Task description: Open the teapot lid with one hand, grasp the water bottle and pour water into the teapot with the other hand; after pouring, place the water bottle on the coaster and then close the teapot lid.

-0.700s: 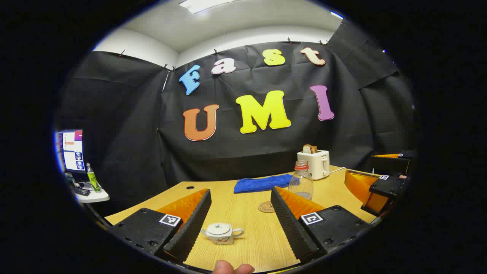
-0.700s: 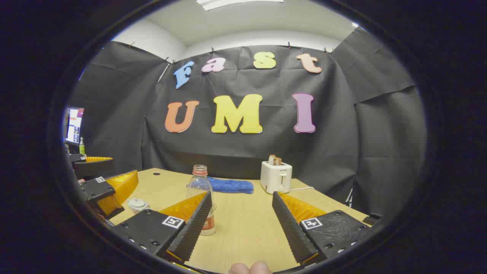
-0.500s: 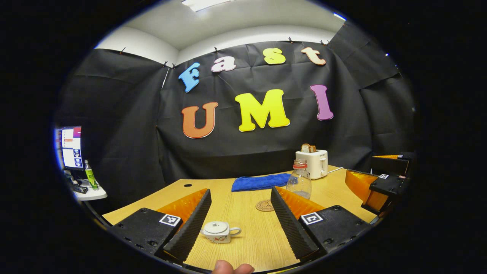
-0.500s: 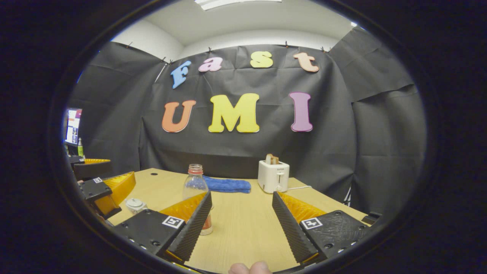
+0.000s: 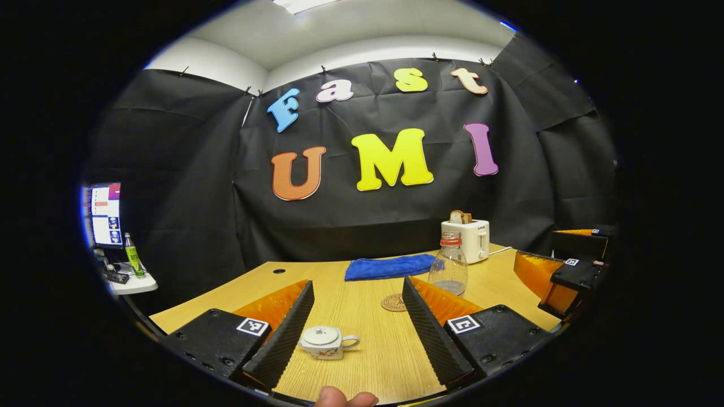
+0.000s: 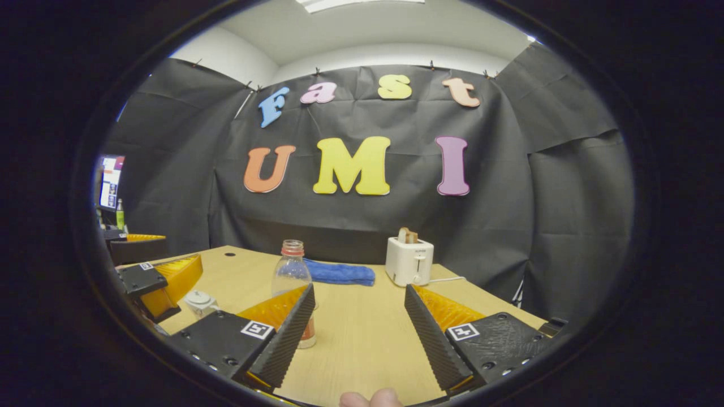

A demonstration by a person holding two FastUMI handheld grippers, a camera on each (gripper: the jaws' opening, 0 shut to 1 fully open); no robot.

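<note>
we hold the left gripper [image 5: 357,330] spread wide above the pale wooden bench [image 5: 367,362], its two ridged fingers apart and clasping nothing. between those fingers, nearer the left one, sits the small white ceramic teapot [image 5: 327,342] with a painted side and a handle turned to the right in the left gripper view; its round lid [image 5: 320,335] rests on top, closed. beyond it lies the round brown coaster [image 5: 394,303], bare, flat on the bench. just behind and to the right of the coaster stands the clear plastic water bottle [image 5: 448,271], upright, uncapped, with a red ring at the neck and a little water in the bottom. a folded blue cloth [image 5: 389,266] lies farther back, and a white toaster [image 5: 466,239] with bread slices in its slots stands near the black wall. at the right edge of this view we see the right gripper [image 5: 557,277], well apart from the bottle.

in the right gripper view the right gripper [image 6: 360,325] is likewise splayed and empty. the water bottle [image 6: 292,276] stands behind its left finger, partly hidden by it; whether they touch we cannot tell. the teapot [image 6: 199,302] shows at far left, just beside the left gripper [image 6: 161,280]. a fingertip [image 6: 373,398] pokes in at the bottom edge. a lit monitor [image 5: 106,215] and a green bottle [image 5: 133,261] sit on a side shelf off to the left.
</note>
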